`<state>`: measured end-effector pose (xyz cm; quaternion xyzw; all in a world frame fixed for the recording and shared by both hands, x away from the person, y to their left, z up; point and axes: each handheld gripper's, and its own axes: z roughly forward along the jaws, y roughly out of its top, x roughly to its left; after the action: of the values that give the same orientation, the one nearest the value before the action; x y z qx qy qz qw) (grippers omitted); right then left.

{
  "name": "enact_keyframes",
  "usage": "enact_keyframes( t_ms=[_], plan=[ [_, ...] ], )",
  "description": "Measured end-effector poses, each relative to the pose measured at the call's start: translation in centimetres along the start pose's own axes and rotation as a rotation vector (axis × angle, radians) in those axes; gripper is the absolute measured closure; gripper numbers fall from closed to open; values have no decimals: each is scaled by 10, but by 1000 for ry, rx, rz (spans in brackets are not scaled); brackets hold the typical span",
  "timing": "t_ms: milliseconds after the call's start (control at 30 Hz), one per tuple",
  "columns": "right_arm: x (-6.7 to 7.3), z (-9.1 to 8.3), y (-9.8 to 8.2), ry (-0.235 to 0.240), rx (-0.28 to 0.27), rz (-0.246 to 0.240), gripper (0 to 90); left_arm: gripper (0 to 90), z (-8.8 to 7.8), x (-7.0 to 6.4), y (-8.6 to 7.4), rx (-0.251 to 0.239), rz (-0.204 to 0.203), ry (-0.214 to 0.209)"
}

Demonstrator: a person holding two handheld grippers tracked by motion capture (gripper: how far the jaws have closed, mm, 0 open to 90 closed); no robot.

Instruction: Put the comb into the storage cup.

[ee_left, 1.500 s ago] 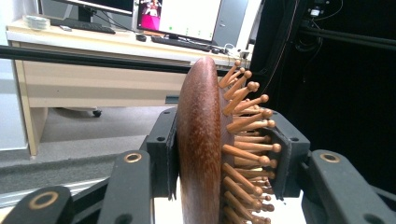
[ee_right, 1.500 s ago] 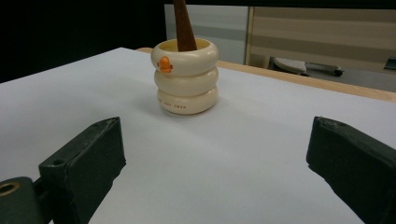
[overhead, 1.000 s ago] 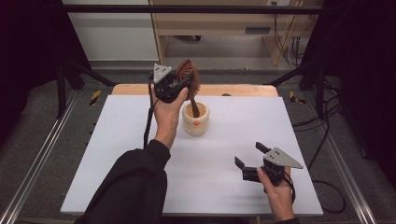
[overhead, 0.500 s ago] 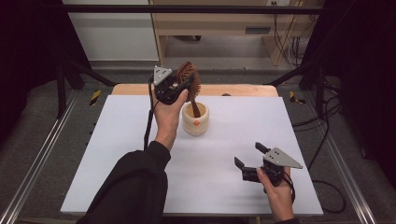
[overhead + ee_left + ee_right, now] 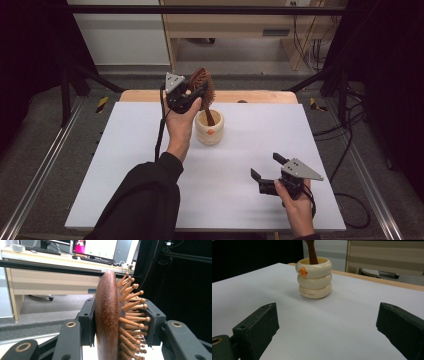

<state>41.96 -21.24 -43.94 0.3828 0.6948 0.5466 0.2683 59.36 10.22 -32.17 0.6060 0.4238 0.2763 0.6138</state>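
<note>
High view: left gripper (image 5: 192,95) clamps the wooden hairbrush (image 5: 202,82) by its head, handle dipping into the cream cup (image 5: 209,128), likely for seating.

Left gripper view: pads pinch back and bristles.

Right gripper view: right gripper (image 5: 327,327) gapes, idle, clear of the cup.

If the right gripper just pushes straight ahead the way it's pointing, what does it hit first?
Most likely the cream ringed cup. The right gripper has open jaws, with only bare white table between it and the cup. Its line may pass slightly to the cup's right; depth is hard to judge.
</note>
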Motion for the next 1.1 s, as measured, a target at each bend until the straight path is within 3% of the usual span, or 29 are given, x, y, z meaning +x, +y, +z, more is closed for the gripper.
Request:
enact_keyframes(
  t_ms=[867, 1100],
  plan=[
    [1, 1, -1, 5, 4, -1, 43, 520, 0, 2, -8, 5, 1, 6],
    [1, 0, 0, 3, 4, -5, 43, 519, 1, -1, -13, 12, 31, 11]
  ],
)
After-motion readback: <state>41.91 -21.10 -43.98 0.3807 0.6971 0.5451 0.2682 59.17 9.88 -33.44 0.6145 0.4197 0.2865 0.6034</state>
